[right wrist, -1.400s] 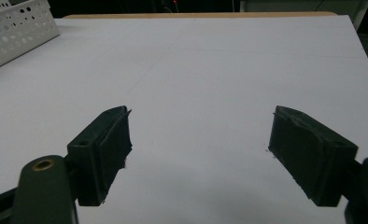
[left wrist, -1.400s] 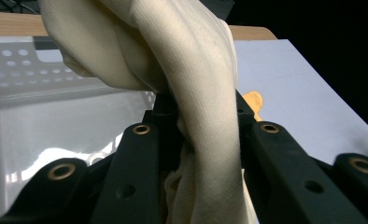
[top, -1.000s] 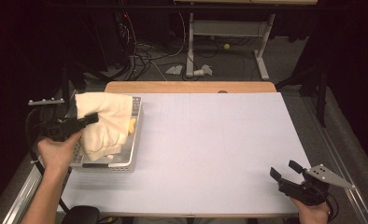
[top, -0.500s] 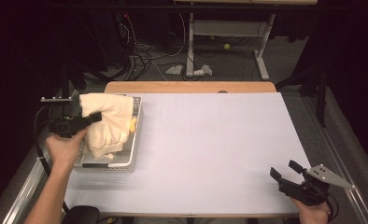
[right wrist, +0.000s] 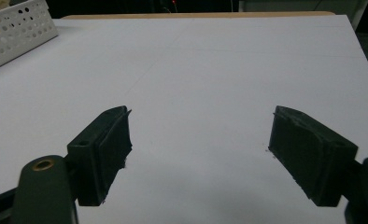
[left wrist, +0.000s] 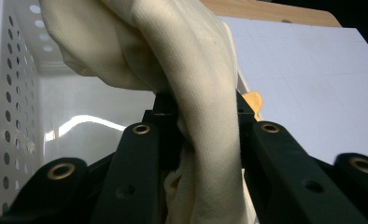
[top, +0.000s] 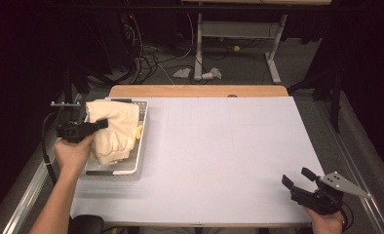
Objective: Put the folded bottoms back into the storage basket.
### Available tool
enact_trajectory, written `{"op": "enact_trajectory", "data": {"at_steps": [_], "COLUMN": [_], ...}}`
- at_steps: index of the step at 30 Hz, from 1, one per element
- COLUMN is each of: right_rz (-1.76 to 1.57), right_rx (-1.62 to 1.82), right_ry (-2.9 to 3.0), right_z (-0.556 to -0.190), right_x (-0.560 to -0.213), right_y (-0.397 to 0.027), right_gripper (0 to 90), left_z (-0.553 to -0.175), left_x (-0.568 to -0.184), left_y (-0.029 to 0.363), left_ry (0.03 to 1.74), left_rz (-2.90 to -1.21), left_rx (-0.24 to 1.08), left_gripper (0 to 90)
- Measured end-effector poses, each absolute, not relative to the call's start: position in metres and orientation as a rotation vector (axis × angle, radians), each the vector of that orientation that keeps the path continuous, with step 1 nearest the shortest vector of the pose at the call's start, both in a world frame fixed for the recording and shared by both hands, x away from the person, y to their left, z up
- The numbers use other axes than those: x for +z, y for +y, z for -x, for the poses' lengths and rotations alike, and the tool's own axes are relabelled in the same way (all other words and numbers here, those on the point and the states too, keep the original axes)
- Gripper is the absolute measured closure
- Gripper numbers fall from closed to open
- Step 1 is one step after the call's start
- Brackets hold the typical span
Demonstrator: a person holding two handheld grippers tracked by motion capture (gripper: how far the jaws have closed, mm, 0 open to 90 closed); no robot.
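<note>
1. A white-covered desk [top: 219, 156] carries a perforated white basket [top: 140, 146] at its left edge.
2. Cream cloth [top: 113, 131] drapes over the basket, clamped in the left tool [top: 101, 125].
3. The right tool [top: 297, 179] hovers near the desk's corner, jaws apart.

Cream ribbed cloth [top: 113, 130], white perforated basket [top: 140, 146], pale lilac table cover [top: 229, 146], black left gripper [top: 100, 125]

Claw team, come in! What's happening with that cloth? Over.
Left claw shut on cream cloth, over white basket. Right claw open, idle over white table sheet. Nothing blocking.
</note>
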State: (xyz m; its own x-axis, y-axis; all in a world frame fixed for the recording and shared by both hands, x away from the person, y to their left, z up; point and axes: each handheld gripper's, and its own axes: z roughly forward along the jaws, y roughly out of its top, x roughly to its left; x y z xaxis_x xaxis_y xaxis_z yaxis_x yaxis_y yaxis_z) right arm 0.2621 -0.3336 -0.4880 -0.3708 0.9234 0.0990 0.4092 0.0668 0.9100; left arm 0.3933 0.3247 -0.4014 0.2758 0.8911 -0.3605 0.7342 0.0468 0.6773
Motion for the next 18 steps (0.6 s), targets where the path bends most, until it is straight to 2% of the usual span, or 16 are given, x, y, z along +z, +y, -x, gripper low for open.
{"op": "enact_trajectory", "data": {"at_steps": [18], "right_rz": [-1.322], "right_rx": [1.279], "right_ry": [1.827], "right_z": [-0.262], "right_x": [-0.488], "right_y": [-0.334], "right_gripper": [21.6], "left_z": [-0.412], "left_x": [-0.42], "left_y": [0.316], "left_ry": [1.529], "left_rz": [-1.721], "left_rx": [0.197], "left_gripper": [70.5]}}
